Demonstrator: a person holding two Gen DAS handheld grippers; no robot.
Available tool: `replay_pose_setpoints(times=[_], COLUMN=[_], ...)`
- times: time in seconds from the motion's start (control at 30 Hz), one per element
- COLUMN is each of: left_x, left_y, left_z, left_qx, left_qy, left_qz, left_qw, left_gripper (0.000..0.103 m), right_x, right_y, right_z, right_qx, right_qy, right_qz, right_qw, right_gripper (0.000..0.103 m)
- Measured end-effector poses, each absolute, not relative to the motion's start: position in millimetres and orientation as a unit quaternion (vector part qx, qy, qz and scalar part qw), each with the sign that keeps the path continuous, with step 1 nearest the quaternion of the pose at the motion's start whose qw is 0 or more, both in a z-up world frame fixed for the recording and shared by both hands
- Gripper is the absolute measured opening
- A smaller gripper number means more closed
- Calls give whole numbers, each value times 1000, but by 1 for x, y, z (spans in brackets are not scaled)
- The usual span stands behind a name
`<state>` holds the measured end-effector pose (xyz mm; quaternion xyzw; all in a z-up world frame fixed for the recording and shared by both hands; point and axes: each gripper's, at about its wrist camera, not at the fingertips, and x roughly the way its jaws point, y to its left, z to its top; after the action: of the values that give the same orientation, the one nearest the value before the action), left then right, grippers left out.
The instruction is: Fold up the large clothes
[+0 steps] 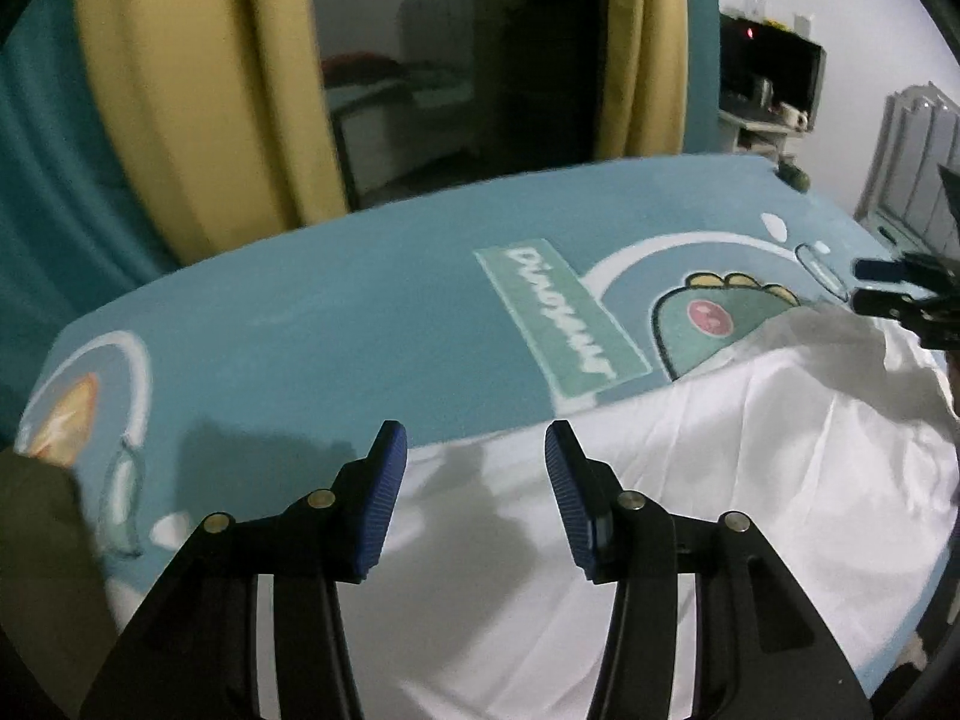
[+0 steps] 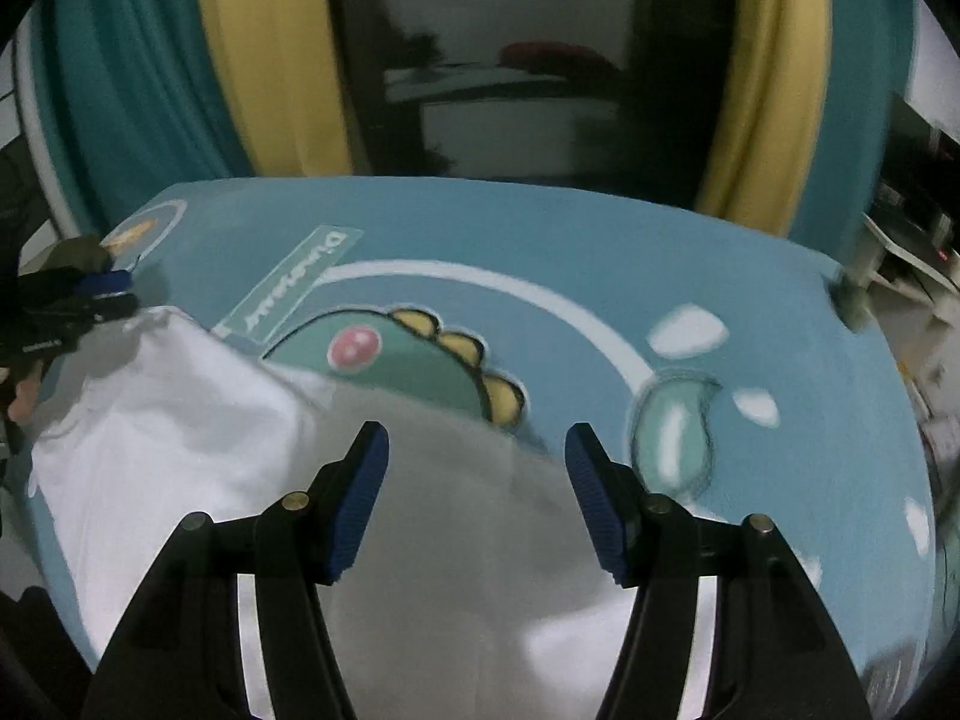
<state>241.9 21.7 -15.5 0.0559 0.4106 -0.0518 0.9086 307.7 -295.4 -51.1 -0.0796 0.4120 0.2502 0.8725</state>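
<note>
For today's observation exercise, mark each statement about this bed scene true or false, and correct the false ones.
1. Both claws grip the white garment. False: the left claw and right claw are open and empty.
2. The white garment lies on a blue dinosaur bedspread. True.
3. The curtains are red. False: the curtains are yellow and teal.
4. The garment covers part of the dinosaur picture. True.

Dim indoor light, motion blur, fisheye-warped edges
</note>
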Motion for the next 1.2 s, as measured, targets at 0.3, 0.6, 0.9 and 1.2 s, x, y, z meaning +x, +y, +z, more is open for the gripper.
replay_pose_setpoints(times=[0.3, 0.6, 0.9, 1.2], left_x=[258, 250, 238, 194], left_y=[10, 14, 19, 35], left_z=[-33, -48, -50, -26], left_qx=[56, 60, 55, 20], left_qy=[446, 465, 468, 429], left_qz=[-64, -63, -60, -44], left_qw=[891, 881, 880, 902], left_gripper=[51, 51, 51, 51], right_x=[334, 338, 331, 277], right_y=[-237, -230, -252, -298], right_z=[-97, -97, -81, -49], right_qx=[-160, -177, -164, -69], right_qy=[449, 436, 441, 427], right_qz=[333, 276, 237, 235], right_qw=[813, 838, 850, 870], right_gripper=[28, 2, 18, 54])
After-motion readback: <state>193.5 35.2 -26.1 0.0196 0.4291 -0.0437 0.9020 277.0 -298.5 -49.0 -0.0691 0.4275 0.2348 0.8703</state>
